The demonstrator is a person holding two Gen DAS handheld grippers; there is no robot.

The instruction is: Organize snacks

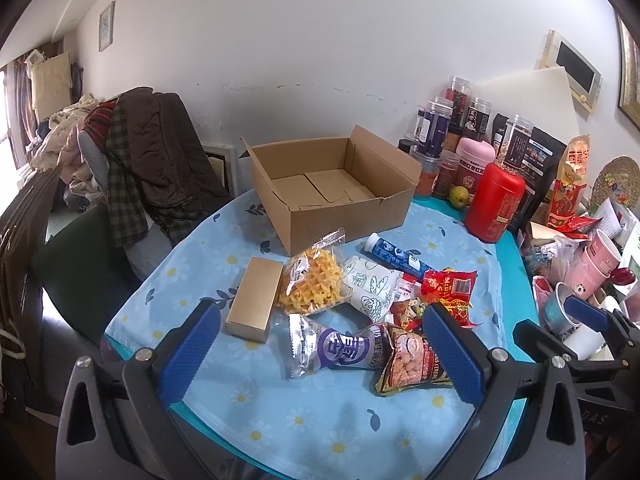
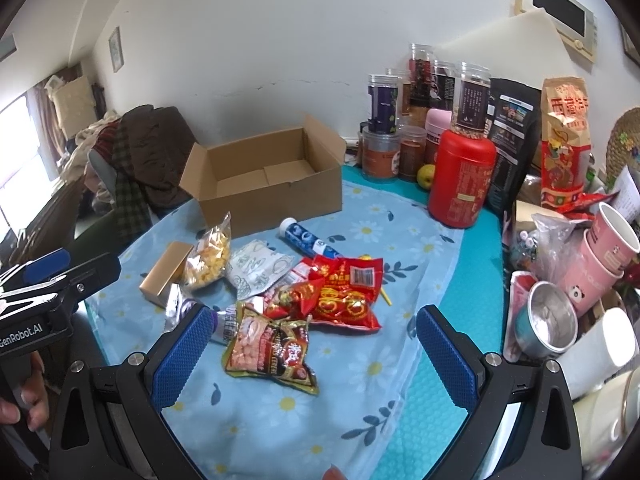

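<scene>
While the cardboard box stands open and bare-floored at the far side of the table, every snack lies loose on the flowered cloth between it and the two tools. The left gripper hangs with its blue pads spread wide and nothing between them; just ahead of it, within the span of its fingers, lies the purple-and-silver packet, its long axis running crosswise, left to right, across the line of approach. The right gripper is equally wide apart and empty, and the cereal packet sits between its fingers, slightly toward the left one, with the red packet just beyond. Farther on lie the gold box, the yellow snack bag, the white pouch and the blue tube, which is nearest the carton. I judge each tool best placed for the packet directly before it, then a carry forward to the box
</scene>
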